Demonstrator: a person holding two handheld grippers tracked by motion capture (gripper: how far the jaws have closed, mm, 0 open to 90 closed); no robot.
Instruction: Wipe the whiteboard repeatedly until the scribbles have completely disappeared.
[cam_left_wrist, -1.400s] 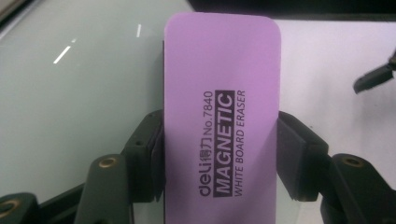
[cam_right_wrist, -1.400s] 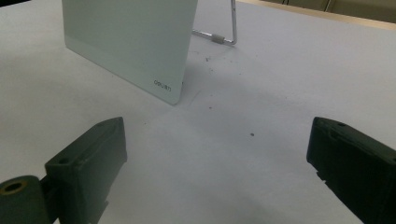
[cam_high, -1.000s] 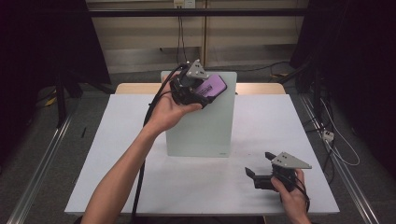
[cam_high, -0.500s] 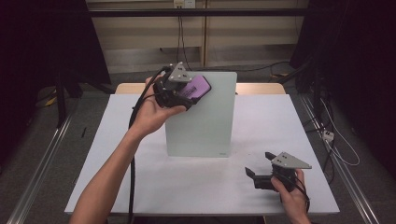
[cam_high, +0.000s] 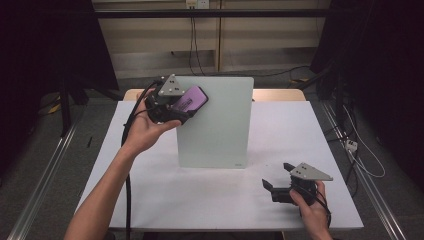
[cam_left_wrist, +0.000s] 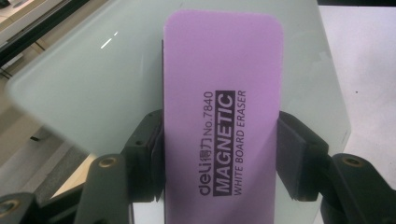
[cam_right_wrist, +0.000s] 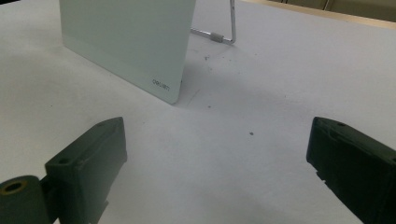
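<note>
Left gripper (cam_high: 176, 107) raised at the board's upper left corner, pinching a purple eraser (cam_left_wrist: 223, 116) by its two long edges, jaws pressed flat against both sides. Printed back turned toward the gripper's camera, so the wiping face presumably turned to the glass: a hold suited to rubbing the board (cam_high: 215, 125) rather than carrying the eraser off. Judged the step in hand: wiping along the top left of the board. Contact between eraser and glass not confirmed; too close to tell from either view. Board propped upright and tilted back near the middle of the table (cam_high: 150, 200), toward its far edge, on a wire stand (cam_right_wrist: 223, 32) seen behind its lower corner, which keeps the face presented to the person. Board surface without visible marks, reflections aside. Right gripper (cam_high: 280, 189) low at the table's near right corner, jaws spread wide with nothing between them, well apart from the board; apparently parked, not bracing. Risk noted: a light board on a wire stand, unsteadied, liable to slide or tip back under pressure applied near the top.
</note>
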